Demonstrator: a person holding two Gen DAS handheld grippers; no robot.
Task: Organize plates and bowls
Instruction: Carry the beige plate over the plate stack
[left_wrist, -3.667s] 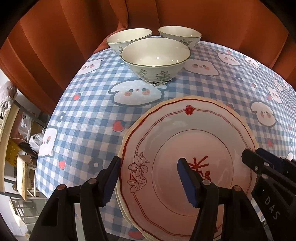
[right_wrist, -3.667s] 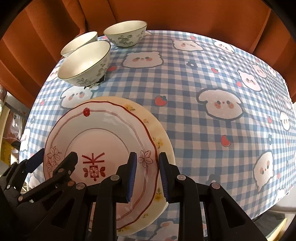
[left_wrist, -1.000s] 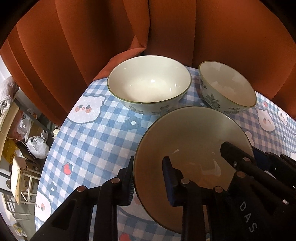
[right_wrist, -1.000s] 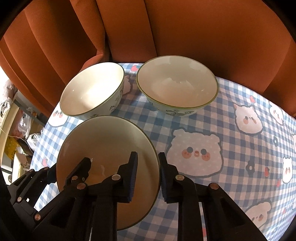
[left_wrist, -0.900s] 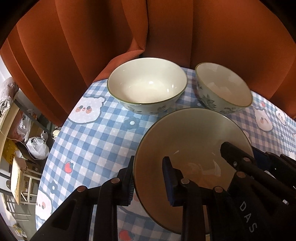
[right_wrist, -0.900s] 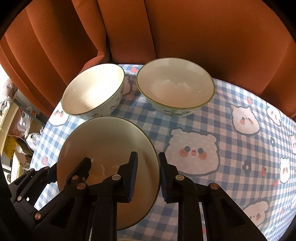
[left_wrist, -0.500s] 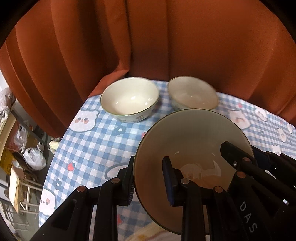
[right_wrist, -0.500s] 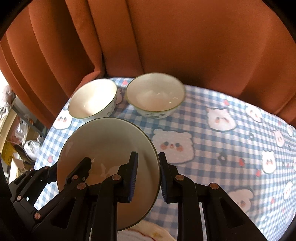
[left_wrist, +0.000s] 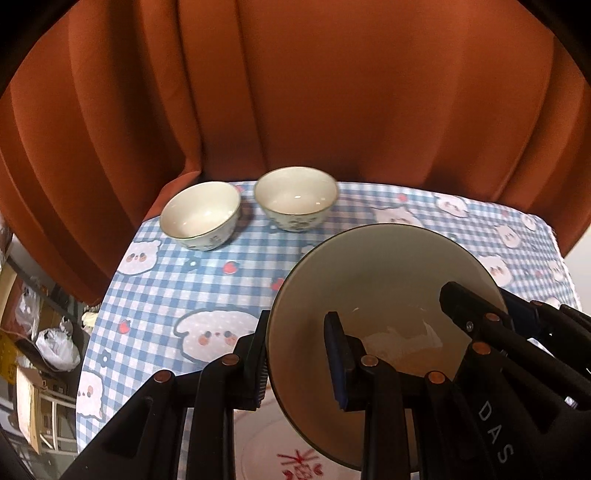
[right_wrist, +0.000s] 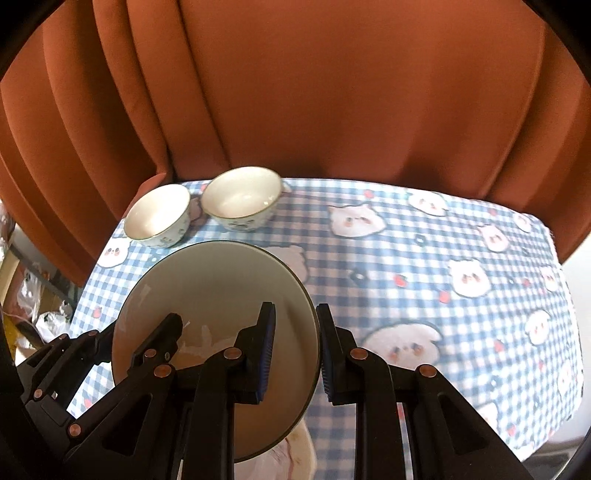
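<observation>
Gripping bowl (left_wrist: 384, 280) rim: left gripper (left_wrist: 297, 363); right gripper (right_wrist: 295, 354).

Dim warm indoor light, small glints inside the far bowls (left_wrist: 295, 199), strong fisheye bending, black vignette corners, sharp focus

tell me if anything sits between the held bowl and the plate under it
Nothing visible does. The bowl, clamped at opposite rims by the left gripper and right gripper, hangs over the plate; only bare plate shows beneath it.
</observation>
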